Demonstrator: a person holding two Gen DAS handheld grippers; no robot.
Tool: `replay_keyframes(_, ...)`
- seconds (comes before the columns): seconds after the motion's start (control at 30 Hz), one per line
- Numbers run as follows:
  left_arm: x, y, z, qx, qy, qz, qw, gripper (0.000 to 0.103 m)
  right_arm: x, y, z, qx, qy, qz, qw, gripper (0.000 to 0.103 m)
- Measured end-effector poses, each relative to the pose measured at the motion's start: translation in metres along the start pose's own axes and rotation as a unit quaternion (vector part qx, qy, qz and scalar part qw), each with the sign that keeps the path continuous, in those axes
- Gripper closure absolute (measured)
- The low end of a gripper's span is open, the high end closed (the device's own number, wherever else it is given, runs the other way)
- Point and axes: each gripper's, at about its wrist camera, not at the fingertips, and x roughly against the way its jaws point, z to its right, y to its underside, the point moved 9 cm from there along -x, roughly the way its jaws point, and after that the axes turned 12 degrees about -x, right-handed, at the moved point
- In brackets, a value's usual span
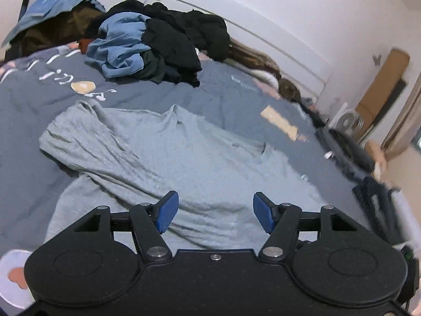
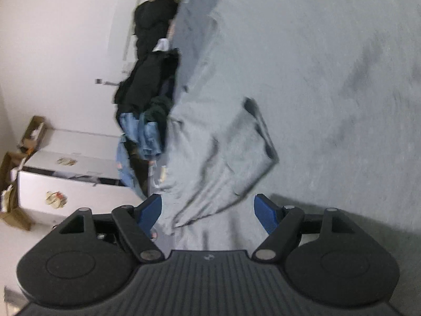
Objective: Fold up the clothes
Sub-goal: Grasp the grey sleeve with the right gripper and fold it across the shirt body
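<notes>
Two grippers poised over one pale grey knit garment (image 1: 168, 158) spread on a bed.

The wrinkled, soft garment lies on the slate-blue printed bedcover (image 1: 31, 100), one heap of black and blue clothes (image 1: 158, 44) beyond it. The left gripper (image 1: 215, 212) and right gripper (image 2: 208, 210), each with two blue ribbed pads, stand spread, nothing pinched. Two white boxes (image 2: 71, 173) sit beside the bed.
</notes>
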Motion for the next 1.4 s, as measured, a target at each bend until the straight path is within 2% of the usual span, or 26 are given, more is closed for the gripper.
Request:
replay_keyframes(0.17, -0.003, 0.008, -0.007, -0.040, -0.017, -0.015, 0.9989, 0.041, -0.014, 0.000, 0.002, 0.024, 0.033, 0.036, 0.999, 0.027)
replay_keyframes(0.37, 0.001, 0.012, -0.021, -0.034, -0.021, -0.023, 0.9989, 0.040, -0.033, -0.010, -0.005, 0.030, 0.029, 0.054, 0.998, 0.027)
replay_keyframes(0.43, 0.002, 0.012, -0.024, -0.033, -0.021, -0.025, 0.9989, 0.040, -0.035, -0.013, -0.007, 0.039, 0.029, 0.065, 0.997, 0.032)
replay_keyframes(0.53, 0.003, 0.012, -0.027, -0.033, -0.020, -0.027, 0.9989, 0.040, -0.033, -0.020, -0.008, 0.054, 0.037, 0.093, 0.994, 0.062)
replay_keyframes(0.6, 0.004, 0.011, -0.028, -0.029, -0.018, -0.028, 0.9990, 0.040, -0.033, -0.024, -0.009, 0.058, 0.037, 0.105, 0.992, 0.094)
replay_keyframes(0.7, 0.005, 0.008, -0.029, -0.023, -0.015, -0.027, 0.9992, 0.040, -0.029, -0.028, -0.021, 0.085, 0.031, 0.128, 0.988, 0.096)
replay_keyframes(0.83, 0.003, 0.005, -0.031, -0.017, -0.015, -0.028, 0.9993, 0.038, -0.009, -0.042, -0.052, 0.114, 0.003, 0.154, 0.981, 0.097)
replay_keyframes(0.97, 0.002, 0.003, -0.030, -0.014, -0.014, -0.031, 0.9993, 0.037, 0.023, -0.070, -0.091, 0.160, -0.009, 0.199, 0.967, 0.097)
replay_keyframes(1.1, -0.001, 0.003, -0.026, -0.015, -0.011, -0.035, 0.9992, 0.037, 0.064, -0.100, -0.135, 0.226, -0.014, 0.251, 0.941, 0.097)
replay_keyframes(1.2, -0.005, 0.005, -0.023, -0.018, -0.011, -0.042, 0.9989, 0.037, 0.090, -0.119, -0.159, 0.278, -0.010, 0.292, 0.915, 0.097)
replay_keyframes(1.27, -0.007, 0.006, -0.021, -0.021, -0.010, -0.047, 0.9987, 0.037, 0.093, -0.131, -0.162, 0.322, 0.014, 0.301, 0.897, 0.097)
replay_keyframes(1.3, -0.008, 0.007, -0.019, -0.022, -0.009, -0.049, 0.9985, 0.037, 0.088, -0.139, -0.157, 0.333, 0.040, 0.298, 0.894, 0.097)
replay_keyframes(1.33, -0.009, 0.007, -0.018, -0.024, -0.009, -0.050, 0.9984, 0.037, 0.081, -0.145, -0.146, 0.339, 0.064, 0.291, 0.892, 0.097)
replay_keyframes(1.4, -0.010, 0.008, -0.016, -0.032, -0.011, -0.051, 0.9981, 0.037, 0.064, -0.160, -0.114, 0.331, 0.108, 0.267, 0.899, 0.097)
